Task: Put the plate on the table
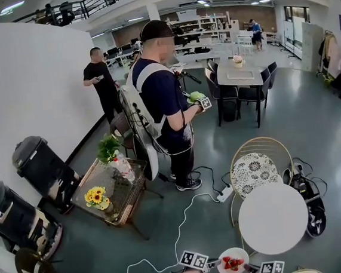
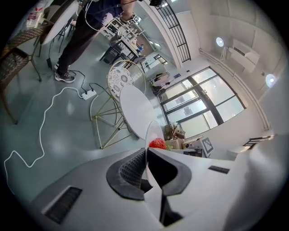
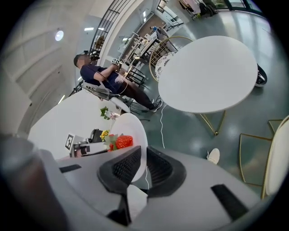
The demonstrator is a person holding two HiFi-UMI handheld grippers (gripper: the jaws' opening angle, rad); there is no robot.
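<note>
Bright, even indoor light: ceiling strips (image 1: pixel 11 7) and round lamps (image 2: pixel 220 41) glow, and daylight through the tall windows (image 2: pixel 203 101) washes them pale. The glossy floor (image 1: pixel 319 118) shows soft sheen and faint shadows; the white bench (image 1: pixel 273 218) is bright. Both gripper views bend heavily, corners black, nearest surfaces blurred; the head view curves at its edges

The left gripper (image 2: pixel 146 153) pinches the rim of a white plate (image 2: pixel 151 130), seen edge-on, with a strawberry (image 2: pixel 157 144) on it. Beyond stands a round white table (image 2: pixel 133 106) beside a gold wire chair (image 2: pixel 118 81); a white cable (image 2: pixel 43 131) trails across the floor
</note>
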